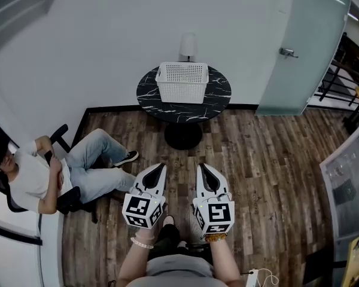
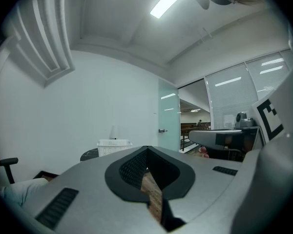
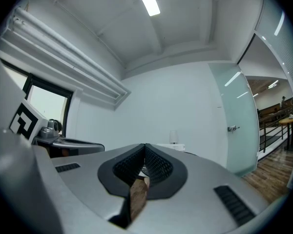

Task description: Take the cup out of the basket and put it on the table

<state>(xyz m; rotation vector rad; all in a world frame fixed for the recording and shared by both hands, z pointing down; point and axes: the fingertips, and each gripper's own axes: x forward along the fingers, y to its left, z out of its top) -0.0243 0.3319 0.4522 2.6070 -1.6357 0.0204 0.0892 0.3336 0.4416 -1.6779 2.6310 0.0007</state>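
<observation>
A white perforated basket (image 1: 181, 81) stands on a small round black marble table (image 1: 218, 95) against the far wall. A pale cup (image 1: 187, 45) rises at the basket's far rim; whether it stands inside or behind the basket I cannot tell. In the right gripper view the cup (image 3: 173, 136) shows above the basket (image 3: 174, 146). In the left gripper view the basket (image 2: 115, 146) is small and far ahead. My left gripper (image 1: 161, 167) and right gripper (image 1: 201, 166) hang side by side over the wood floor, well short of the table, both shut and holding nothing.
A person (image 1: 42, 178) sits in a chair at the left with legs stretched toward the middle of the floor. A frosted glass door (image 1: 299, 46) is at the right, with a railing (image 1: 347, 82) beyond it. A glass partition (image 1: 347, 184) stands at the right edge.
</observation>
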